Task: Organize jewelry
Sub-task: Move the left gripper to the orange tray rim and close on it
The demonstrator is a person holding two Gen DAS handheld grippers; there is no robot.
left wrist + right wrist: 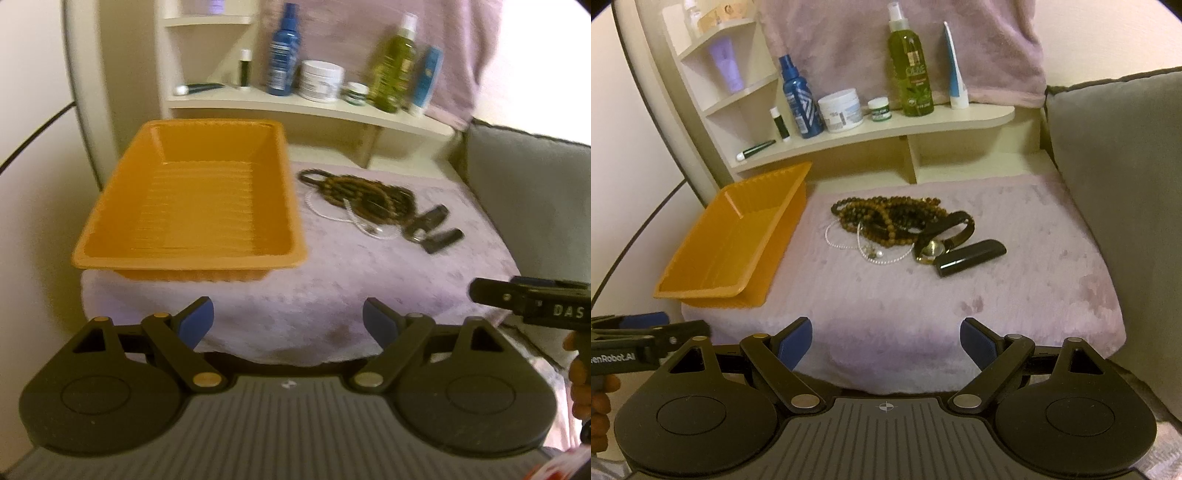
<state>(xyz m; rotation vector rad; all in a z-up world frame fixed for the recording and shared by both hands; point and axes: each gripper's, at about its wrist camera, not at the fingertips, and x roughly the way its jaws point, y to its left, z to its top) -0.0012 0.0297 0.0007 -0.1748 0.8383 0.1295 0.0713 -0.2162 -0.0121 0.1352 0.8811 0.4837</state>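
Two grippers noted, both held low at the near edge of the lilac cloth [960, 295], both with jaws spread wide and holding nothing. Left gripper [288, 321] faces the orange tray [184, 206], which lies at about 11 o'clock from it. Right gripper [886, 339] faces the jewelry pile [897, 229], which lies almost dead ahead, 12 o'clock, well apart from its fingertips. From the left gripper the same pile sits at 1 o'clock, farther off. Judgement: the right gripper is the nearer and better aligned for a first pick.

Pile count, right wrist view: one tangle of brown bead strands [886, 218], separate strands not countable; one white pearl strand [849, 240] at its near left; one gold-faced watch [932, 249] with dark strap; one black oblong case [971, 256] at the near right, long axis running roughly 8 to 2 o'clock. Items touch or overlap; the tray holds nothing.

Tray: one, long axis running away from the grippers, just left of the pile, about 9 o'clock from it.

Beyond: one curved shelf [923, 127] bearing bottles and jars.
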